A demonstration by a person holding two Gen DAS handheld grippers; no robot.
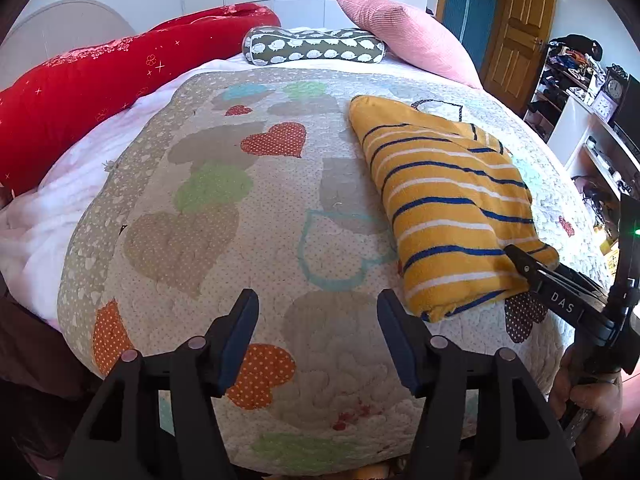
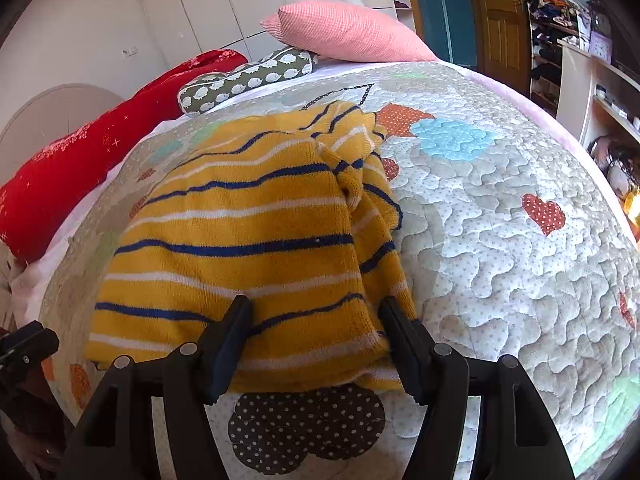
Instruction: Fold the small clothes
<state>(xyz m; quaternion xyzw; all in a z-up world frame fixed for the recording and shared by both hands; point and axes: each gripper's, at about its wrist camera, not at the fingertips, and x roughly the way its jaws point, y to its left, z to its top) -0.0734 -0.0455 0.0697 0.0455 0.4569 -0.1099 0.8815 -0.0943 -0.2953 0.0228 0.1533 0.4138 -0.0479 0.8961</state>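
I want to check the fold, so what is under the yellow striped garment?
The yellow striped garment lies on the heart-patterned quilt, covering part of a dark dotted heart patch. Anything else beneath is hidden.

Bedroom, daylight. Bed covered by a quilt (image 1: pixel 224 216) with heart patches; white blanket (image 1: pixel 60 208) showing at its edge. At the far end: red bolster (image 1: pixel 100 88), grey patterned cushion (image 1: pixel 316 48), pink pillow (image 1: pixel 408 36). White glossy wardrobe doors (image 2: pixel 248 4) behind. Wooden door (image 1: pixel 520 28) beside a teal panel (image 1: pixel 468 8). Cluttered shelves (image 1: pixel 576 68) along one side, with a small clock (image 1: pixel 614 88).
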